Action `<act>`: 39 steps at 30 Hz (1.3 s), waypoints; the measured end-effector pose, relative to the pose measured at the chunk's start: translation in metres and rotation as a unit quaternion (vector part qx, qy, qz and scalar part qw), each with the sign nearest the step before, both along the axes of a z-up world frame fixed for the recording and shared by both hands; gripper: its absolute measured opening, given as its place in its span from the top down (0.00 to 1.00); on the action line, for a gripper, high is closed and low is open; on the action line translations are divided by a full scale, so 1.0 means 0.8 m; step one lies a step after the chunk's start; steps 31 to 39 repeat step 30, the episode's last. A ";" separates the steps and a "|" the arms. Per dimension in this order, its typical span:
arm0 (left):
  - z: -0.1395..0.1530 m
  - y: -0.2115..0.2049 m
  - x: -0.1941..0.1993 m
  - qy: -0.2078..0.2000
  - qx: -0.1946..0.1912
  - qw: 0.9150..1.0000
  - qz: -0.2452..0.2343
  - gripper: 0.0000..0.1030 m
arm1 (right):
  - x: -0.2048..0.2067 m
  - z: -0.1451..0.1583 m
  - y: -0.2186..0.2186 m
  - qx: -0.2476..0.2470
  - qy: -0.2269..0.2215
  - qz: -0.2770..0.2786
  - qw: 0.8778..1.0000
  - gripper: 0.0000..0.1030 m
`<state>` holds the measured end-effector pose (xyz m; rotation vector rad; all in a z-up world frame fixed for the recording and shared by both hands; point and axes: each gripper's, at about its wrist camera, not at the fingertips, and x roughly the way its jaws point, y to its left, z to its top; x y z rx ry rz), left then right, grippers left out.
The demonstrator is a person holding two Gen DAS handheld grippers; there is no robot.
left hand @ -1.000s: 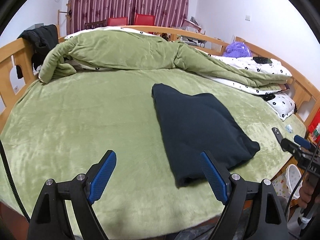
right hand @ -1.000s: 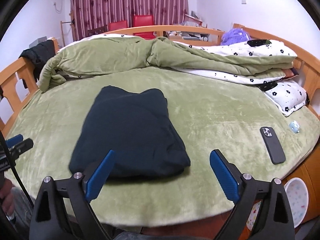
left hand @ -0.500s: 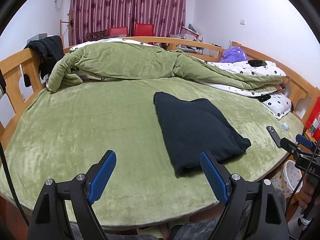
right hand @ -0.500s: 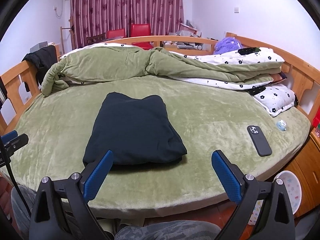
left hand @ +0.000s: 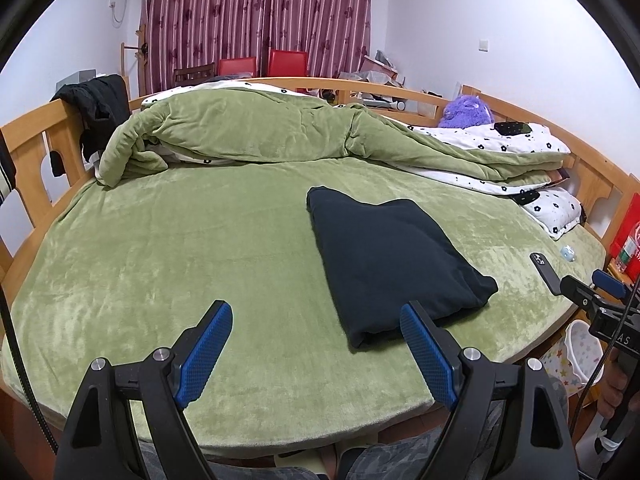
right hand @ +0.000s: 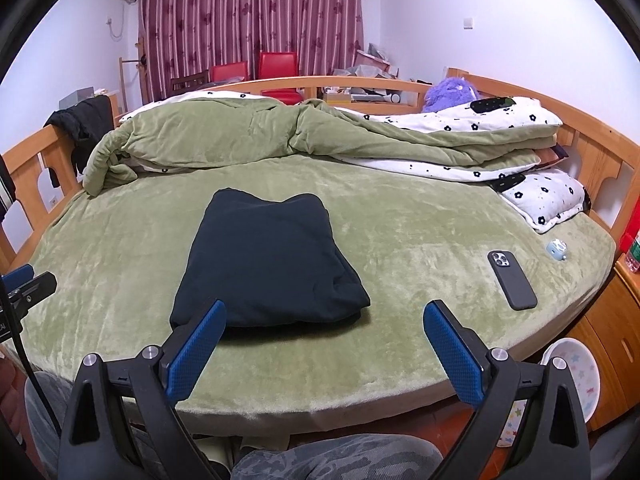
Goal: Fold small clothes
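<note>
A dark navy garment (left hand: pixel 390 258) (right hand: pixel 270 264) lies folded into a thick rectangle on the green bed cover (left hand: pixel 160 248) (right hand: pixel 420 232). My left gripper (left hand: pixel 316 316) hovers open above the bed's near edge, its right pad near the garment's front corner but apart from it. My right gripper (right hand: pixel 324 312) is open too, held back from the garment's near edge with nothing between its blue pads. Each gripper shows at the edge of the other's view, the right one (left hand: pixel 596 296) and the left one (right hand: pixel 24 284).
A rumpled green duvet (left hand: pixel 260 132) and white flowered bedding (right hand: pixel 480 120) fill the far side. A phone (right hand: pixel 511 280) and a small blue object (right hand: pixel 557 249) lie at right. Wooden bed rails (left hand: pixel 36 148) ring the bed. A starry white bin (right hand: pixel 576 376) stands below right.
Both grippers have drawn back and up from the garment, so more of the bed's near edge and the person's lap show. The garment has stayed put.
</note>
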<state>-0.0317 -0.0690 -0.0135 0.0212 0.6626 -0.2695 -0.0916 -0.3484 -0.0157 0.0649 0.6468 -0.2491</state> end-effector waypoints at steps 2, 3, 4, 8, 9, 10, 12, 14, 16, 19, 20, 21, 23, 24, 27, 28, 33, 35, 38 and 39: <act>0.001 0.001 -0.001 -0.001 0.001 1.000 0.000 0.17 | 0.000 0.000 0.000 0.000 0.000 0.000 1.000 0.05; 0.002 0.002 -0.002 -0.001 0.000 1.000 0.000 0.17 | -0.001 0.000 0.001 0.000 0.000 0.000 1.000 0.05; 0.002 0.002 -0.002 -0.001 0.000 1.000 0.000 0.17 | -0.001 0.000 0.001 0.000 0.000 0.000 1.000 0.05; 0.002 0.002 -0.002 0.000 0.000 1.000 0.000 0.17 | -0.002 0.001 0.000 0.002 0.001 -0.002 1.000 0.05; 0.002 0.002 -0.002 0.000 0.000 1.000 0.000 0.17 | -0.003 0.000 -0.001 0.001 0.000 -0.002 1.000 0.05; 0.001 0.001 -0.001 0.000 0.001 1.000 0.000 0.17 | -0.004 0.000 -0.001 0.001 0.001 -0.003 1.000 0.05; 0.002 0.002 -0.002 0.000 0.001 1.000 0.000 0.17 | -0.005 0.000 -0.002 0.002 0.002 -0.004 1.000 0.05; 0.002 0.002 -0.002 -0.001 0.001 1.000 0.000 0.17 | -0.006 0.000 -0.004 0.003 0.002 -0.005 1.000 0.05; 0.002 0.002 -0.002 -0.002 0.000 1.000 0.000 0.17 | -0.007 0.000 -0.003 0.004 0.002 -0.006 1.000 0.05; 0.005 0.006 -0.005 -0.005 0.000 1.000 0.001 0.17 | -0.008 0.000 -0.003 0.002 0.002 -0.006 1.000 0.05; 0.006 0.007 -0.006 -0.005 0.001 1.000 0.002 0.17 | -0.008 0.000 -0.003 0.002 0.002 -0.006 1.000 0.05; 0.007 0.008 -0.007 -0.006 0.002 1.000 0.003 0.17 | -0.009 0.001 -0.003 0.003 0.001 -0.006 1.000 0.05; 0.007 0.007 -0.008 -0.006 0.001 1.000 0.003 0.17 | -0.010 0.001 -0.004 0.004 0.001 -0.006 1.000 0.05; 0.008 0.008 -0.008 -0.007 -0.001 1.000 0.003 0.17 | -0.009 0.001 -0.003 0.003 0.001 -0.006 1.000 0.05; 0.011 0.010 -0.010 -0.008 -0.002 1.000 0.004 0.17 | -0.011 0.003 -0.002 0.001 0.001 -0.006 1.000 0.05; 0.012 0.010 -0.010 -0.009 -0.002 1.000 0.004 0.17 | -0.011 0.003 -0.001 0.001 0.001 -0.007 1.000 0.05; 0.015 0.008 -0.012 -0.011 0.002 1.000 0.006 0.17 | -0.013 0.005 0.000 0.000 -0.001 -0.006 1.000 0.05; 0.015 0.008 -0.012 -0.011 0.002 1.000 0.006 0.17 | -0.013 0.005 0.000 0.000 -0.001 -0.006 1.000 0.05; 0.015 0.008 -0.012 -0.011 0.002 1.000 0.006 0.17 | -0.013 0.005 0.000 0.000 -0.001 -0.006 1.000 0.05; 0.015 0.008 -0.012 -0.011 0.002 1.000 0.006 0.17 | -0.013 0.005 0.000 0.000 -0.001 -0.006 1.000 0.05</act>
